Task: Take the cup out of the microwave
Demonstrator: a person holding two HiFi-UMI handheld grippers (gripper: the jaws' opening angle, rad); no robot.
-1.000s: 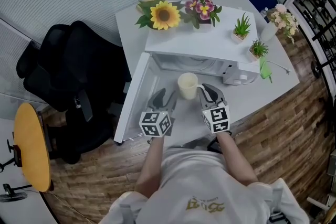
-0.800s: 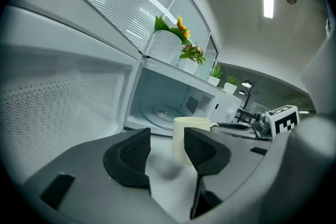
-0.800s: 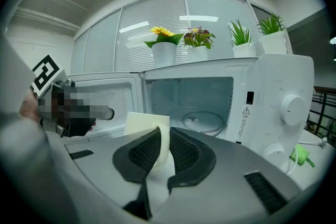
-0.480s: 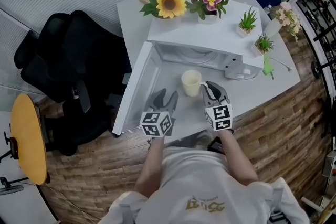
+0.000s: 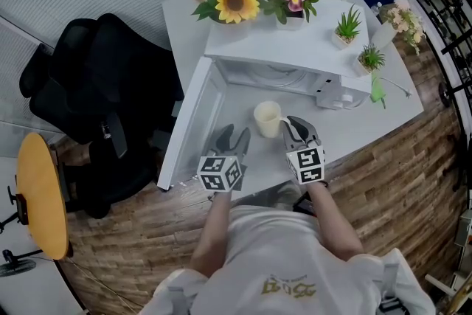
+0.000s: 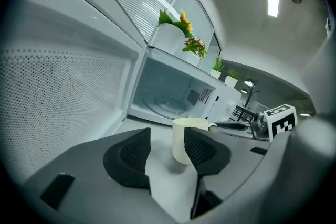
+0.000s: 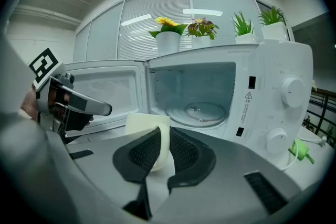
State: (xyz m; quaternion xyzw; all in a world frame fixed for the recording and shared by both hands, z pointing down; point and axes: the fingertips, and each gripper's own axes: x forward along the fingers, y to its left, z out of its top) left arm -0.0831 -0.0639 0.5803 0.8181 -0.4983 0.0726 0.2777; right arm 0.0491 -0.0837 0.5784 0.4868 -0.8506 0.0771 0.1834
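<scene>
Head view: a person at a white counter (image 5: 369, 122) holds a cream cup (image 5: 267, 119) by its handle with the right gripper (image 5: 289, 127), just in front of the open microwave (image 5: 295, 55). The cup is clear of the oven cavity, upright, between the appliance and the near edge of the counter. No view settles whether its base rests on the surface or hangs just above it.

In the right gripper view the fingers (image 7: 143, 150) are closed to a narrow gap on the thin handle, a hold that keeps the cup level and its body free. The left gripper (image 5: 231, 136) hovers just left of the cup, its fingers (image 6: 128, 152) spread wide and pressing on nothing. The cup shows beyond them, not in their grasp, so this hand looks to be on standby only.

The microwave door (image 5: 190, 130) stands swung out to the left, leaving the way from the cavity to the near edge unobstructed, and the glass turntable (image 7: 197, 110) inside is bare. A potted sunflower (image 5: 234, 4) and small green plants (image 5: 346, 32) line the microwave's top, out of reach of the work.

The removal itself appears done; what seems left is to settle the cup and let go.
</scene>
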